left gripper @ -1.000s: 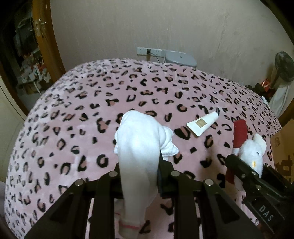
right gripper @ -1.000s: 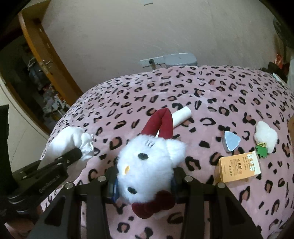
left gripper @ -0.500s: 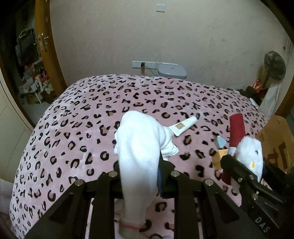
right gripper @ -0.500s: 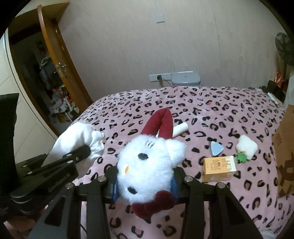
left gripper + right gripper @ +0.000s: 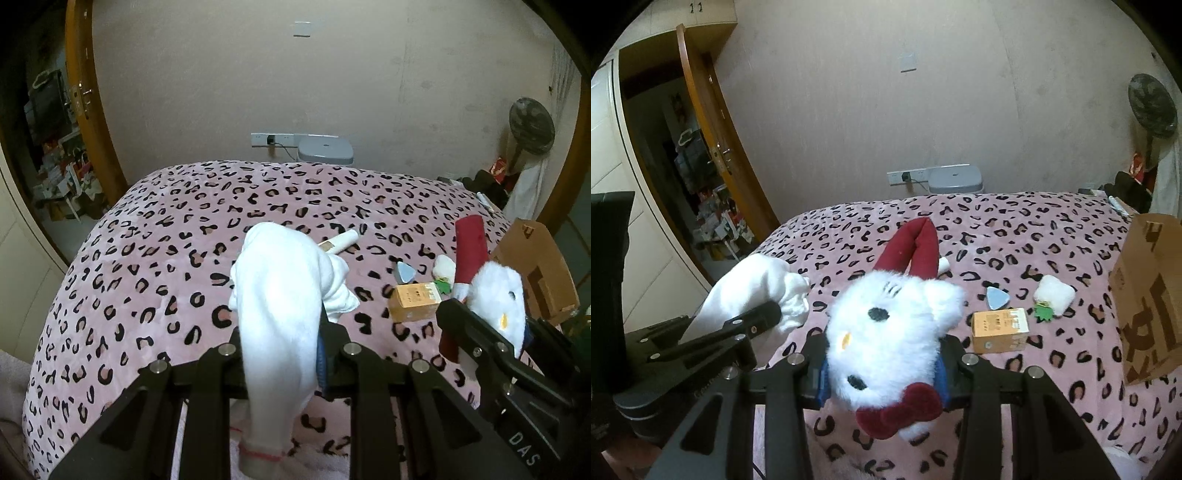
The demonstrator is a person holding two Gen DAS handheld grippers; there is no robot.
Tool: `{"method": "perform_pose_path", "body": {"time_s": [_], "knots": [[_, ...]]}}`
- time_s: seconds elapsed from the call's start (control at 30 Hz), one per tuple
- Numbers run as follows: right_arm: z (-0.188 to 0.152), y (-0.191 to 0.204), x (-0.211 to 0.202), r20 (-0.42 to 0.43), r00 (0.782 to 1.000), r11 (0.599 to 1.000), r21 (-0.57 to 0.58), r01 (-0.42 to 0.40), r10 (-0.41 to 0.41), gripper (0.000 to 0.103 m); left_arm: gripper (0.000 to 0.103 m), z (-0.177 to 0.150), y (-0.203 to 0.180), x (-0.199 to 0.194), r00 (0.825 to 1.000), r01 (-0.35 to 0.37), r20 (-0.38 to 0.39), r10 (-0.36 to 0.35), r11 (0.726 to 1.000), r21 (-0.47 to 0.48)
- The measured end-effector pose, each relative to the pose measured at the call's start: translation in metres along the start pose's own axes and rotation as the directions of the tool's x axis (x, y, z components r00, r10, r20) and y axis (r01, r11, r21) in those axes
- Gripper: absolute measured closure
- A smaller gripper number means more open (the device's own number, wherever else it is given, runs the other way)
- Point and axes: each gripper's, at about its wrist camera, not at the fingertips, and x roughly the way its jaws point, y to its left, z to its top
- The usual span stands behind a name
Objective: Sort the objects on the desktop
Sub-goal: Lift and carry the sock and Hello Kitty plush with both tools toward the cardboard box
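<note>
My left gripper (image 5: pixel 282 350) is shut on a white sock (image 5: pixel 280 295) and holds it above the pink leopard-print blanket (image 5: pixel 155 258). The sock also shows in the right wrist view (image 5: pixel 753 291). My right gripper (image 5: pixel 882 363) is shut on a white plush cat with a red bow and red legs (image 5: pixel 886 328), held above the blanket. The plush also shows at the right of the left wrist view (image 5: pixel 495 295). The two grippers are side by side.
On the blanket lie a white tube (image 5: pixel 341 240), a blue triangular piece (image 5: pixel 997 297), an orange box (image 5: pixel 999 325) and a small white plush with a green leaf (image 5: pixel 1052 299). A brown cardboard box (image 5: pixel 1152 295) stands at the right. A grey bin (image 5: pixel 955 179) is by the wall.
Both grippers have risen and pulled back from the blanket with their loads. More of the room, the orange box and the cardboard box have come into view.
</note>
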Motion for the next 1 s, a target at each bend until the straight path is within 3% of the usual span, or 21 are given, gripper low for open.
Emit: {"method": "perform_pose_path", "body": {"time_s": [0.4,1.0], "knots": [[-0.011,-0.024,-0.025,0.012,0.999,0.999,0.030,0.032,-0.032,0.061,0.080,-0.004,-0.036,-0.014,1.000,0.025,0.004,-0.025,0.999,0.045],[-0.021,-0.069,-0.043,0.012,0.995,0.990,0.103,0.100,-0.102,0.061,0.080,-0.011,-0.085,-0.002,0.995,0.096,-0.034,-0.093,0.989,0.116]]}}
